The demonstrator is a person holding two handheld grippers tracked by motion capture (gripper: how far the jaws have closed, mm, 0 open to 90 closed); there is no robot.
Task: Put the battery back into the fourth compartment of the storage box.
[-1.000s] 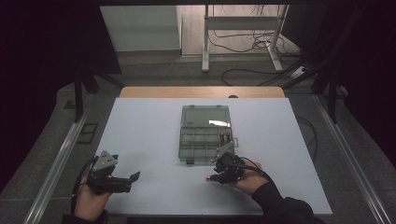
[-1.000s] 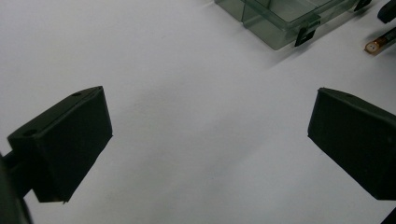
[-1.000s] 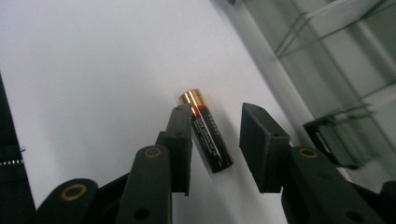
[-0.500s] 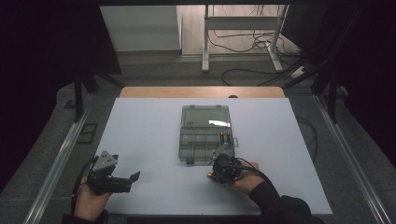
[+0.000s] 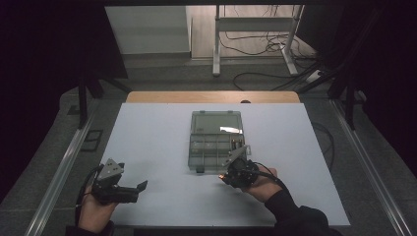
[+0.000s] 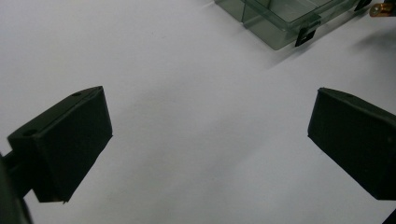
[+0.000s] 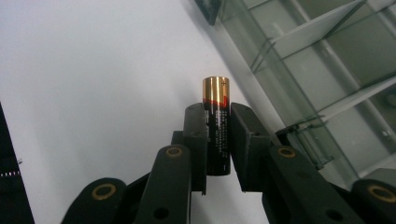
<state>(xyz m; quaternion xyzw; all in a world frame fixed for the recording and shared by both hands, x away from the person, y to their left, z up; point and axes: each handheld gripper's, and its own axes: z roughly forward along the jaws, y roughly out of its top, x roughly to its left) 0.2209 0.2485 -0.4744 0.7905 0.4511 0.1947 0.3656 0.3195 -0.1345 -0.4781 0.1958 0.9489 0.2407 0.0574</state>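
Compartment box [image 5: 216, 140] at table [image 5: 157, 132] centre; right gripper [image 5: 231, 173] just before its near right corner, battery [image 7: 216, 126] between jaws; left gripper [image 5: 129, 191] well apart, at near left edge

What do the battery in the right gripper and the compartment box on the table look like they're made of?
Battery: probably a metal can in a glossy printed wrap; its copper-gold end band shines and the black body carries small lettering. It is clamped between the right gripper pads.
Compartment box: likely hard, smoke-tinted clear plastic; dividers show through the walls, and the open lid catches a bright reflection.
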